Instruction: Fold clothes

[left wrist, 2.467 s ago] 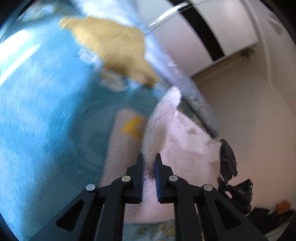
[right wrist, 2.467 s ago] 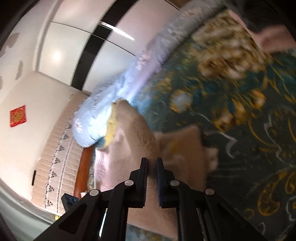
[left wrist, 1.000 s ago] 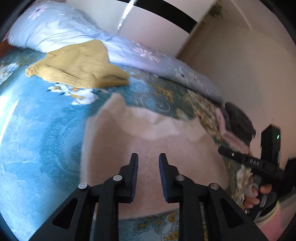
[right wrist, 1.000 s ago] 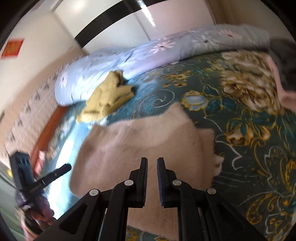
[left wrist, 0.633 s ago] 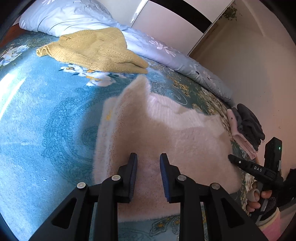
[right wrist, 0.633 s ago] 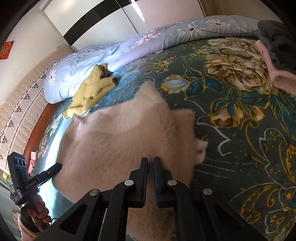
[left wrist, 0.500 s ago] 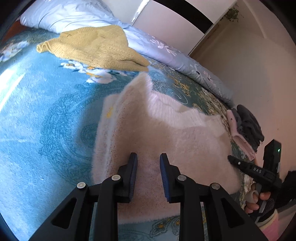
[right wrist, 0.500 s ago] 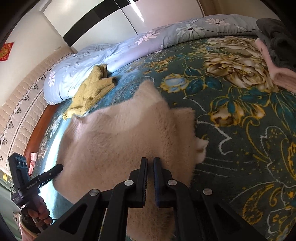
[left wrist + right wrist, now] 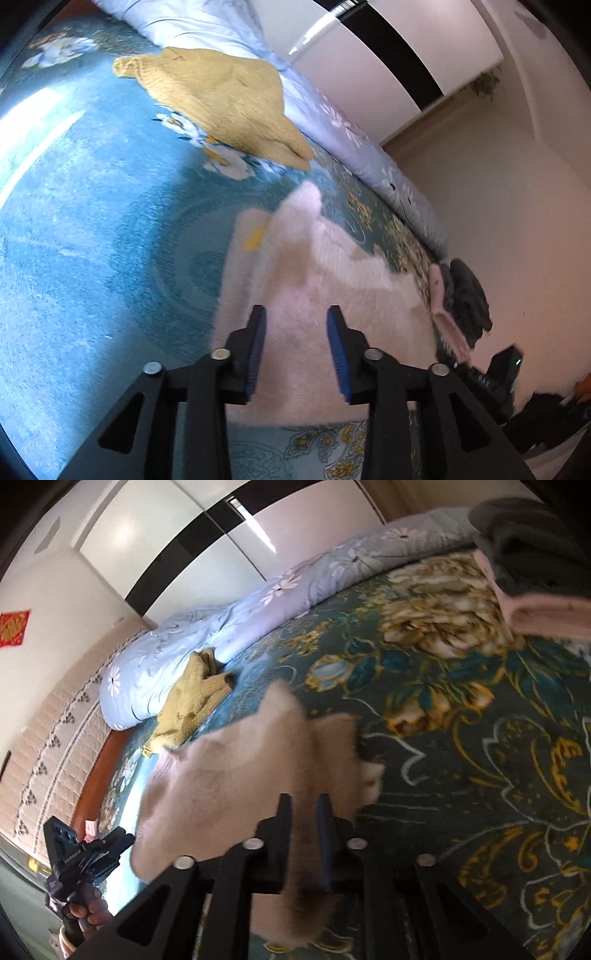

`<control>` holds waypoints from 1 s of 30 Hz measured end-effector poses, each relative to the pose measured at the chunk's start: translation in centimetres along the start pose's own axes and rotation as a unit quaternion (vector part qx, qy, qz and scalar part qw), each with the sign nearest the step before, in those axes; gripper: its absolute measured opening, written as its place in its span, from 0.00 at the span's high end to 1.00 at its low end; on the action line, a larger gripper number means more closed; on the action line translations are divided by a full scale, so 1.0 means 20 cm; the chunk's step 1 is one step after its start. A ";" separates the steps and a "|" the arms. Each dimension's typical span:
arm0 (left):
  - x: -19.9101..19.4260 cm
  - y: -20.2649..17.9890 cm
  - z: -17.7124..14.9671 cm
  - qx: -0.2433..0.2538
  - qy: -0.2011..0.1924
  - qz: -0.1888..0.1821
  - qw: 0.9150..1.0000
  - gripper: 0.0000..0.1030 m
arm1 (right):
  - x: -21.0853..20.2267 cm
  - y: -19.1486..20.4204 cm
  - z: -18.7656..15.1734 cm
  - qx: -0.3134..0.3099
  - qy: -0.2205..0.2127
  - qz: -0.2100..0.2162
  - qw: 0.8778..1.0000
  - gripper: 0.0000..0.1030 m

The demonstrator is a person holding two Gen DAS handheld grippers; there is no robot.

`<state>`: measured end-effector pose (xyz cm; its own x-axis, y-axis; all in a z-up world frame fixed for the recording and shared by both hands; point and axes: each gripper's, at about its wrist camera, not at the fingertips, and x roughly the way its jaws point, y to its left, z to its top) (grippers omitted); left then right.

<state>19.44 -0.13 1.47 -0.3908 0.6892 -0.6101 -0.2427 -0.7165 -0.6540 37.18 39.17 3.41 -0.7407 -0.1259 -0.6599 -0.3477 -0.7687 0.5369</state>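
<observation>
The fuzzy cream sweater [image 9: 332,295] lies spread on the bed [image 9: 92,240], on the teal floral bedspread, with a peaked fold at its far edge. In the left wrist view it fills the centre and lower middle of the frame; in the right wrist view it [image 9: 240,775] sits at centre, blurred, with its near hem running in between the claw fingers.

Left claw [image 9: 295,332]: jaws are opening and stand moderately wide. The blue pads clear the fabric; the sweater lies below and beyond them, not pinched.

Right claw [image 9: 303,812]: jaws are opening and stand narrow. A strip of the sweater hem sits in the gap between the fingers; blur prevents confirming whether the pads press on it.

From the sweater, in the left wrist view:
- 11 o'clock: a mustard knitted garment [image 9: 221,96], crumpled, apart from the sweater, lying against a pale blue floral duvet [image 9: 332,110].
- 3 o'clock: a folded stack [image 9: 458,306], a dark grey item beside a pink one, close beside the sweater's right edge.

In the right wrist view, the person's hand [image 9: 88,915] on the left claw's handle appears at 8 o'clock. A white wardrobe [image 9: 166,546] with a black band stands behind the bed.
</observation>
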 end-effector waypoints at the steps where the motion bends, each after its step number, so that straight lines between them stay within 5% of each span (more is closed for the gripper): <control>1: 0.00 0.02 0.01 -0.007 -0.003 0.002 1.000 0.47 | 0.01 -0.05 -0.01 0.022 0.005 0.017 1.000 0.64; 5: 0.02 0.09 0.02 -0.036 -0.001 -0.012 0.999 0.43 | 0.05 -0.21 -0.06 0.114 0.020 0.095 0.989 0.47; 9: 0.12 0.15 0.04 -0.066 0.021 -0.031 0.997 0.37 | 0.11 -0.26 -0.08 0.142 0.023 0.122 0.982 0.40; 16: 0.27 0.22 0.11 -0.106 0.051 -0.058 0.991 0.36 | 0.22 -0.23 -0.04 0.137 0.037 0.136 0.980 0.39; 30: 0.45 0.11 0.20 -0.056 0.110 -0.049 0.991 0.34 | 0.33 -0.14 0.02 0.101 0.056 0.140 0.983 0.39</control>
<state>11.92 4.07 -3.72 -0.1647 0.7701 -0.6163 -0.1659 -0.6376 -0.7523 33.11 40.73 -2.33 -0.7590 -0.3925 -0.5195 -0.2550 -0.5550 0.7918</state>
